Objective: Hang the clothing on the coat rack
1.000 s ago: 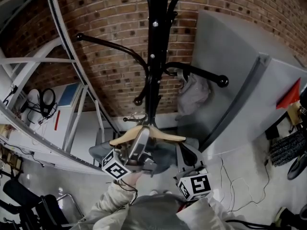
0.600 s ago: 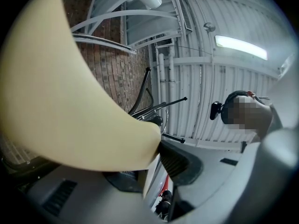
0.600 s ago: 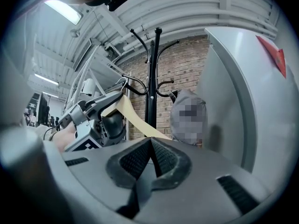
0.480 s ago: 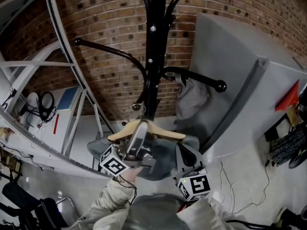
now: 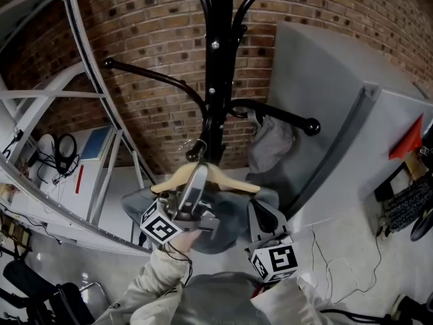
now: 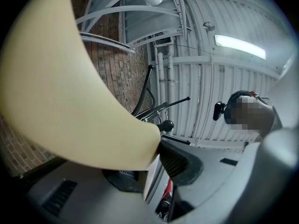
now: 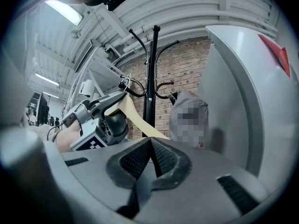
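Head view from above, gripper views low and close, all three toward the coat rack (image 5: 215, 80).

Straight ahead of the left gripper's (image 5: 194, 181) jaws, which have just closed a little tighter on the wooden hanger (image 5: 230, 183), the coat rack's black pole (image 5: 218, 80) bars the way. Up and left of them the long peg (image 5: 152, 76) is bare, with open air beneath it before the brick wall (image 5: 149, 26). Further left the slanting white metal frame (image 5: 88, 73) hems the gap. To their right the knob-ended peg (image 5: 284, 117) carries a hung grey garment (image 5: 270, 141), and the grey panel (image 5: 325, 100) closes that side. The right gripper's (image 5: 262, 215) closed jaws sit just beside the panel.
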Motion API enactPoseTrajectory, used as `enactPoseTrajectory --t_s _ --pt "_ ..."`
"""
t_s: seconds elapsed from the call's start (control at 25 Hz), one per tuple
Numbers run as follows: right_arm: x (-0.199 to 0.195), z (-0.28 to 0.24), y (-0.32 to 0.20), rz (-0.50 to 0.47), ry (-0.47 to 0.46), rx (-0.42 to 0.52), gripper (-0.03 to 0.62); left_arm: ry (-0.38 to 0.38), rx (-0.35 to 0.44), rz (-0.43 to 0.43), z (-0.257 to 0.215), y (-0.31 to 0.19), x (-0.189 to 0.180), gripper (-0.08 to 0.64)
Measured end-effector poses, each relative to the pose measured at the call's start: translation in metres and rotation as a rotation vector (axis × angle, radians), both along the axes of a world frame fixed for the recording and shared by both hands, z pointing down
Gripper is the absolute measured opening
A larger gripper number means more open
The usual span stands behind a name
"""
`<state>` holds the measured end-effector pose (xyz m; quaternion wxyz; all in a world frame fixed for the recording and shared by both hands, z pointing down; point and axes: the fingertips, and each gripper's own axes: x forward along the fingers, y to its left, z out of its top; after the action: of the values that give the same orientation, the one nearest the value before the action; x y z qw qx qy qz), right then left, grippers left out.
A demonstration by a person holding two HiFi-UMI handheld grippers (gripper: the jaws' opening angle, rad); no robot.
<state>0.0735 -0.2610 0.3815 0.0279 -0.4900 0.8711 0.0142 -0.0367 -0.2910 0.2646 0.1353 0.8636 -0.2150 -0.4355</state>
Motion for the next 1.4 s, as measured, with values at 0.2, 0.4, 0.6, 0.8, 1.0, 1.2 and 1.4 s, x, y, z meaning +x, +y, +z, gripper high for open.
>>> enactPoseTrajectory --t_s 0.2,0.4,0.6,0.8,1.0,1.2,1.4 --pt "-0.002 0.000 -0.006 0.002 0.006 0.002 0.023 0.003 -0.029 0.009 0.013 -0.013 0.000 0.112" --pt "-0.002 0.003 -0.011 0.006 0.009 -0.004 0.023 0.018 -0.054 0.019 0.023 -0.022 -0.001 0.114" --pt "-0.002 0.004 -0.017 0.013 0.017 -0.004 0.023 0.030 -0.060 0.026 0.028 -0.031 -0.003 0.114" --pt "0.001 0.006 -0.020 0.023 0.017 -0.007 0.023 0.034 -0.074 0.031 0.034 -0.040 -0.002 0.114" --pt "0.002 0.006 -0.022 0.028 0.021 -0.007 0.023 0.029 -0.075 0.034 0.037 -0.043 0.000 0.114" --pt "0.004 0.010 -0.026 0.027 0.021 -0.016 0.023 0.020 -0.078 0.033 0.043 -0.047 0.003 0.114" --pt "0.005 0.012 -0.030 0.017 0.020 -0.023 0.023 0.014 -0.073 0.031 0.044 -0.050 0.005 0.114"
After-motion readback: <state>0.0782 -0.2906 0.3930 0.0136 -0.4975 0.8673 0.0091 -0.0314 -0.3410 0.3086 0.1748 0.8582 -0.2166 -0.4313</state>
